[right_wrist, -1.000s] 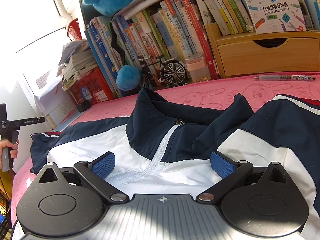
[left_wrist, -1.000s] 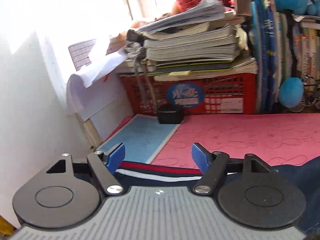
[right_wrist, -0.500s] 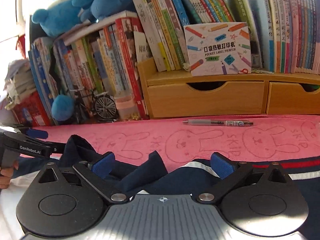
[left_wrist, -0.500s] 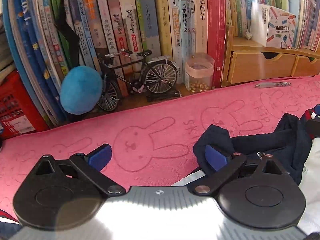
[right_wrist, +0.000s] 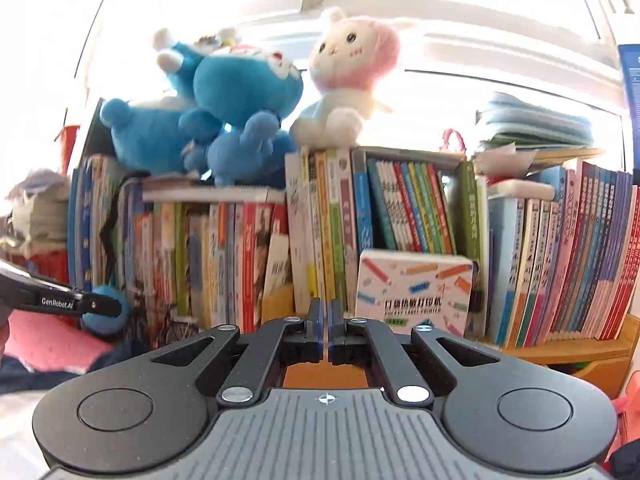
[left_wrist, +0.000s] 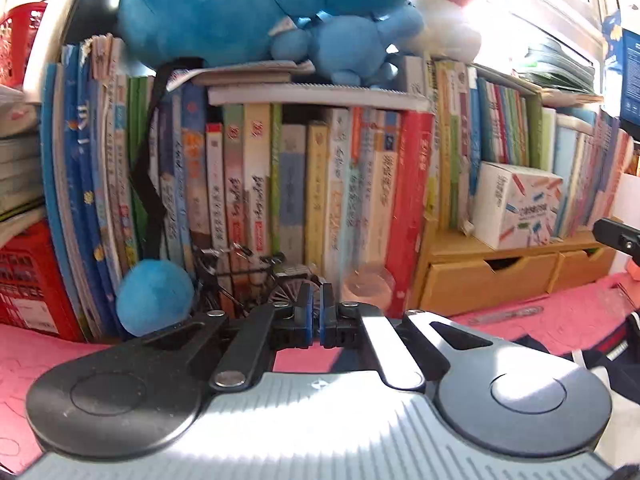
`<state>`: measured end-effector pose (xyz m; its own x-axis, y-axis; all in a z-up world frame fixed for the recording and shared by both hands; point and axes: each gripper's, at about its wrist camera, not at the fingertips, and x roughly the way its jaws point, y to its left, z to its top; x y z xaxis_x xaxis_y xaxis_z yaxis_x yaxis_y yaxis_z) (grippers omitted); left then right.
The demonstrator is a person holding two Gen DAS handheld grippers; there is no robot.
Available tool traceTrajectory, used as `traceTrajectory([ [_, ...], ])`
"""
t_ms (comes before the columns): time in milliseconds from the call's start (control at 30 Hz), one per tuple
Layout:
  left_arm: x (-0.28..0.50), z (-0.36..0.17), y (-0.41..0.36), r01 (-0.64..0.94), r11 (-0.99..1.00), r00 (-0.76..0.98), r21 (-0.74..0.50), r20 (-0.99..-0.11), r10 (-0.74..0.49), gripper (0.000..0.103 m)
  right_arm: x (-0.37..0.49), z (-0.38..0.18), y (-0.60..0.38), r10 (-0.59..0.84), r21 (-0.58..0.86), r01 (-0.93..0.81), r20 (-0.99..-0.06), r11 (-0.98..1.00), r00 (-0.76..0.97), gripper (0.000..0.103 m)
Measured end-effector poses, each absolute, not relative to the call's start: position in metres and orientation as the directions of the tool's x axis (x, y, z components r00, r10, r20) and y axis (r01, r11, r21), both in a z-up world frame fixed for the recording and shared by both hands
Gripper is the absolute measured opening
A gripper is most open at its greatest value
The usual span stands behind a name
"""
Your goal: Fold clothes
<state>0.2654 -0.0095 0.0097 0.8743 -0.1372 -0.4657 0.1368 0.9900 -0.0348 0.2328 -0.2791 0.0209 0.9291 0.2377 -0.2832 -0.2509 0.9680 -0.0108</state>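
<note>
Here the left gripper (left_wrist: 316, 320) has its blue-padded fingers (left_wrist: 306, 318) pressed together with nothing visible between them, raised above the pink mat (left_wrist: 568, 312) on the desk and pointing at a row of books (left_wrist: 280, 184) with blue plush toys (left_wrist: 224, 8) on top. The right gripper (right_wrist: 325, 330) likewise has its fingers pressed together and empty, facing the books and a pencil-patterned box (right_wrist: 412, 292). The navy jacket (left_wrist: 608, 356) lies on the mat at the left view's lower right edge, apart from both grippers.
</note>
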Motion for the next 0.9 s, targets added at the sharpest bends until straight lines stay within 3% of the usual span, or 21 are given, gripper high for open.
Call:
traceTrajectory([
  [100, 0.278, 0.009, -0.001, 0.055, 0.998, 0.857, 0.004, -0.513, -0.045, 0.005, 0.250, 0.008, -0.288, 0.326, 0.100, -0.315, -0.433, 0.944, 0.840, 0.008],
  [167, 0.260, 0.003, 0.006, 0.145, 0.989, 0.841, -0.028, -0.523, -0.139, 0.005, 0.257, -0.006, -0.291, 0.403, 0.186, -0.363, -0.540, 0.913, 0.739, 0.011],
  [267, 0.221, -0.008, -0.004, 0.401, 0.915, 0.759, -0.047, -0.542, -0.360, 0.020, 0.223, -0.026, -0.272, 0.502, 0.116, -0.541, -0.571, 0.833, 0.650, 0.019],
  [333, 0.201, -0.019, -0.017, 0.533, 0.845, 0.684, -0.034, -0.570, -0.455, 0.029, 0.211, -0.040, -0.255, 0.512, 0.072, -0.606, -0.619, 0.792, 0.596, 0.018],
  [433, 0.199, -0.039, -0.040, 0.522, 0.845, 0.713, 0.111, -0.601, -0.361, 0.029, 0.210, -0.052, -0.241, 0.452, -0.032, -0.602, -0.630, 0.798, 0.632, 0.016],
  [500, 0.199, -0.052, -0.055, 0.510, 0.836, 0.732, 0.204, -0.613, -0.297, 0.034, 0.235, -0.055, -0.250, 0.423, 0.011, -0.534, -0.623, 0.845, 0.657, 0.000],
  [533, 0.212, -0.052, -0.052, 0.466, 0.866, 0.741, 0.182, -0.615, -0.270, 0.036, 0.249, -0.057, -0.257, 0.410, 0.045, -0.491, -0.620, 0.870, 0.669, 0.000],
  [567, 0.225, -0.051, -0.050, 0.419, 0.894, 0.750, 0.160, -0.616, -0.241, 0.046, 0.263, -0.059, -0.264, 0.396, 0.080, -0.447, -0.617, 0.891, 0.680, 0.000],
  [600, 0.234, -0.051, -0.046, 0.356, 0.920, 0.767, 0.162, -0.614, -0.189, 0.065, 0.267, -0.053, -0.267, 0.338, 0.091, -0.361, -0.612, 0.928, 0.715, 0.001],
  [633, 0.243, -0.051, -0.043, 0.293, 0.942, 0.780, 0.163, -0.611, -0.137, 0.069, 0.270, -0.048, -0.270, 0.276, 0.102, -0.271, -0.607, 0.957, 0.745, 0.003],
  [667, 0.247, -0.050, -0.040, 0.246, 0.954, 0.786, 0.169, -0.611, -0.095, 0.069, 0.263, -0.040, -0.273, 0.277, 0.107, -0.266, -0.575, 0.958, 0.770, 0.012],
  [733, 0.248, -0.048, -0.032, 0.189, 0.972, 0.791, 0.142, -0.609, -0.065, 0.069, 0.245, -0.028, -0.283, 0.344, 0.135, -0.323, -0.517, 0.937, 0.784, 0.034],
  [767, 0.242, -0.046, -0.026, 0.188, 0.975, 0.791, 0.116, -0.607, -0.080, 0.066, 0.234, -0.024, -0.290, 0.409, 0.157, -0.384, -0.490, 0.910, 0.770, 0.055],
  [900, 0.205, -0.039, -0.017, 0.259, 0.957, 0.796, 0.134, -0.590, -0.133, 0.067, 0.206, -0.027, -0.318, 0.297, -0.030, -0.386, -0.584, 0.922, 0.755, 0.056],
])
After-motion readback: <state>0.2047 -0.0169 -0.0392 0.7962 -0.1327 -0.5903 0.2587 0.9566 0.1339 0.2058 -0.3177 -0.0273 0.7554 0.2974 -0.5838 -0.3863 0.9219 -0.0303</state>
